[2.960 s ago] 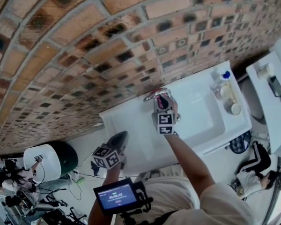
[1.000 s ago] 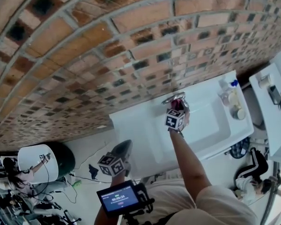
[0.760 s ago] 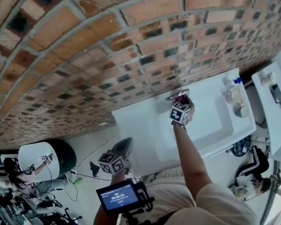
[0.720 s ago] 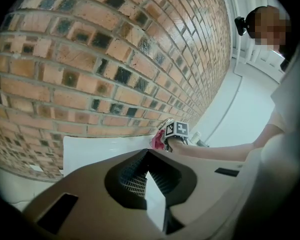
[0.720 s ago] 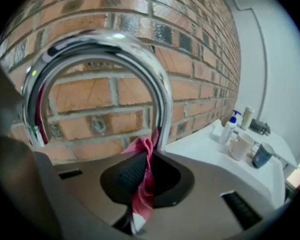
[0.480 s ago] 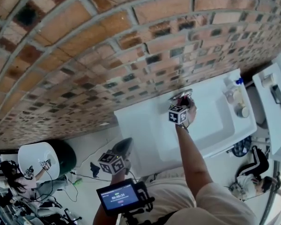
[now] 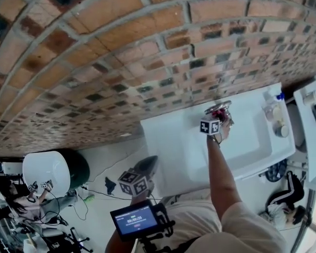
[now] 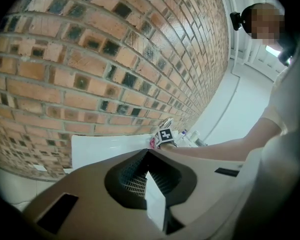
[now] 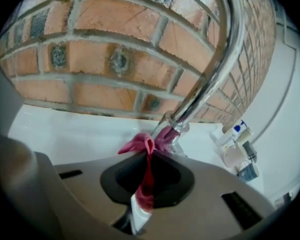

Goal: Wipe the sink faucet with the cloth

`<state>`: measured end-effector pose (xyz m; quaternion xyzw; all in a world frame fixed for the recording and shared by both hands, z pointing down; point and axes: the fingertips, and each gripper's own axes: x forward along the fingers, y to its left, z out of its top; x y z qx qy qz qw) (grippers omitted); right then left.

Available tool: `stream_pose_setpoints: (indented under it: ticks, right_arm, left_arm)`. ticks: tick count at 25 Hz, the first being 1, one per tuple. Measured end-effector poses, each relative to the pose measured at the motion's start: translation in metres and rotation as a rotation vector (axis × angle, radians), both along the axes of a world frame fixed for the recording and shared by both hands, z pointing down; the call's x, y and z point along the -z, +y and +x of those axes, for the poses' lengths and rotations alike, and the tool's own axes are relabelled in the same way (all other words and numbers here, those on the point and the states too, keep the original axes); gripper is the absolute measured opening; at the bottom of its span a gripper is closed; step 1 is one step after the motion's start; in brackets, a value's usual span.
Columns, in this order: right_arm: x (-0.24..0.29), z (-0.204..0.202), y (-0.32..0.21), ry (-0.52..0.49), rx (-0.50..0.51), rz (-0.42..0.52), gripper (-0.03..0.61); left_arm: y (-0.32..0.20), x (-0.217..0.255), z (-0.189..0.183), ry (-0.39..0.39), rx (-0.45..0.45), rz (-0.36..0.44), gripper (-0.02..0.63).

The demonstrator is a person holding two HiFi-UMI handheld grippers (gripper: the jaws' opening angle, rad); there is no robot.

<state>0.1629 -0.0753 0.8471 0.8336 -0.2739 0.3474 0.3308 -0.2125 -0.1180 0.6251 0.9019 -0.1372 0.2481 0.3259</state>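
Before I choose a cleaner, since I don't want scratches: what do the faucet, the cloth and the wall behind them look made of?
Faucet: looks like polished metal, probably chrome-plated, because its curved tube is shiny and mirrors the bricks.
Cloth: soft dark-red fabric bunched in limp folds. I can't tell the fibre.
Wall: rough, matte brick with pale mortar joints.

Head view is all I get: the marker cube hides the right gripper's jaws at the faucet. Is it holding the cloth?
Observer: Yes. In the right gripper view, the right gripper is shut on the red cloth, pinched between its jaws.
Operator: Cloth on the faucet?
Observer: It looks bunched against the faucet, low down where the chrome neck meets its base.
Operator: Left gripper?
Observer: The left gripper is shut, with nothing between its jaws.
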Motion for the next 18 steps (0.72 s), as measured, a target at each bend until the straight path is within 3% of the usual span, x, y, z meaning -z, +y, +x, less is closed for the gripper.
stream_pose_setpoints:
  ticks: [6, 10, 13, 18]
  right_arm:
    - [0.020, -0.043, 0.030, 0.066, 0.219, 0.019, 0.032]
    - [0.034, -0.068, 0.071, 0.033, 0.322, 0.102, 0.032]
    - [0.050, -0.070, 0.107, -0.033, 0.327, 0.204, 0.032]
    - [0.085, -0.039, 0.161, -0.142, 0.272, 0.404, 0.034]
  left_arm:
    - [0.002, -0.012, 0.006, 0.015, 0.007, -0.018, 0.000]
    - [0.008, -0.015, 0.014, 0.019, 0.007, -0.025, 0.000]
    - [0.016, -0.014, 0.026, 0.033, 0.002, -0.025, 0.000]
    - [0.030, -0.007, 0.050, 0.073, -0.007, -0.009, 0.000]
